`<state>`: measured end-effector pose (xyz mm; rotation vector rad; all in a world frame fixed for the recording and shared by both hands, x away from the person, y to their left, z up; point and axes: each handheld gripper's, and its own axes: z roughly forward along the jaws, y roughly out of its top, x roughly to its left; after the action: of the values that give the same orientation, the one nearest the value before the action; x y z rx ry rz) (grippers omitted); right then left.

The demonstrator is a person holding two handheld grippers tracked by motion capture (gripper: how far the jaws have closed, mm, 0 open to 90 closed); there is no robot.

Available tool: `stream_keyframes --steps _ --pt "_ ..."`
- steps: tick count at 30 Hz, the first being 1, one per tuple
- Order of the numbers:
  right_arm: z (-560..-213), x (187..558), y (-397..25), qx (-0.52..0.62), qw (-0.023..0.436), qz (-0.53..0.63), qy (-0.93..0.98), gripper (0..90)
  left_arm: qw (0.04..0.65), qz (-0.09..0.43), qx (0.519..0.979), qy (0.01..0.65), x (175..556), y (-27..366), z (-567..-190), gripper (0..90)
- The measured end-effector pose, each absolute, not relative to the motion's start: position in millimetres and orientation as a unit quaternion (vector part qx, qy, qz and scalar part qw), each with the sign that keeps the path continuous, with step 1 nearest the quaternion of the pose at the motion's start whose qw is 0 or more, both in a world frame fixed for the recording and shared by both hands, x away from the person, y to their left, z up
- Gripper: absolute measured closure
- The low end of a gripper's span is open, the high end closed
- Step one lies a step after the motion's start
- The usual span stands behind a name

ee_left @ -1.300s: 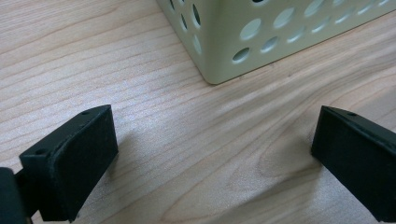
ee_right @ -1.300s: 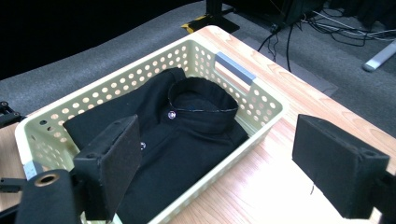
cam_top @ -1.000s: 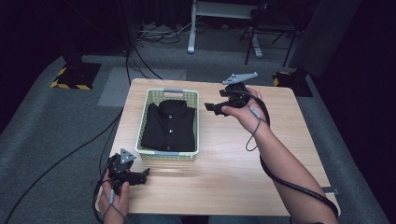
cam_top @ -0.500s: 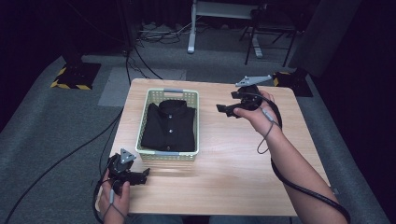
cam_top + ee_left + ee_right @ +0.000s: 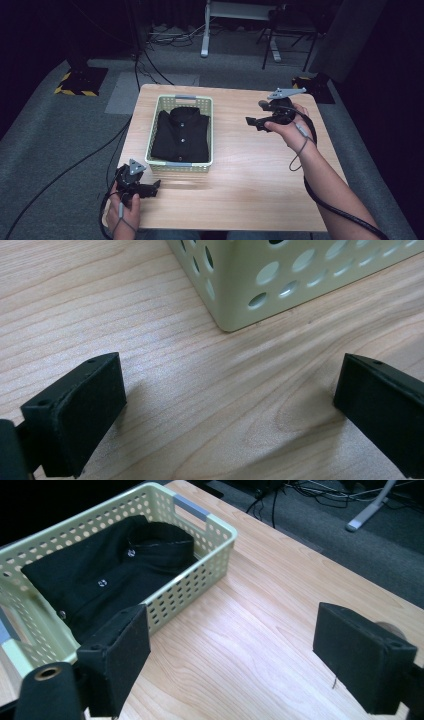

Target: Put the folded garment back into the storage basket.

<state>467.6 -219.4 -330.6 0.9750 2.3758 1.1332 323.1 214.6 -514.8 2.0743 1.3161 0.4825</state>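
A folded black button-up shirt [image 5: 181,135] lies flat inside a pale green perforated basket [image 5: 205,131], collar toward the far end; the basket stands on the left half of a light wooden table [image 5: 250,175]. In the right gripper view the shirt [image 5: 105,585] fills most of the basket's [image 5: 210,540] floor, three small buttons showing down its front.

The right gripper [image 5: 252,122] hovers above the table to the right of the basket, apart from it, pointing toward it with its jaws spread wide and nothing between them.

The left gripper [image 5: 152,187] sits low at the table's near left corner, just beside the basket's near corner [image 5: 235,295]. Its jaws are also wide apart and empty, with bare wood between them.
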Motion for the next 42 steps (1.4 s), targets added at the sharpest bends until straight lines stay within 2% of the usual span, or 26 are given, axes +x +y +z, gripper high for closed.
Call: stream_keyframes --steps 42 --pt "-367 441 -300 0.389 0.184 0.376 0.82 14.3 0.314 0.184 0.786 0.5 324 214 -515 0.2"
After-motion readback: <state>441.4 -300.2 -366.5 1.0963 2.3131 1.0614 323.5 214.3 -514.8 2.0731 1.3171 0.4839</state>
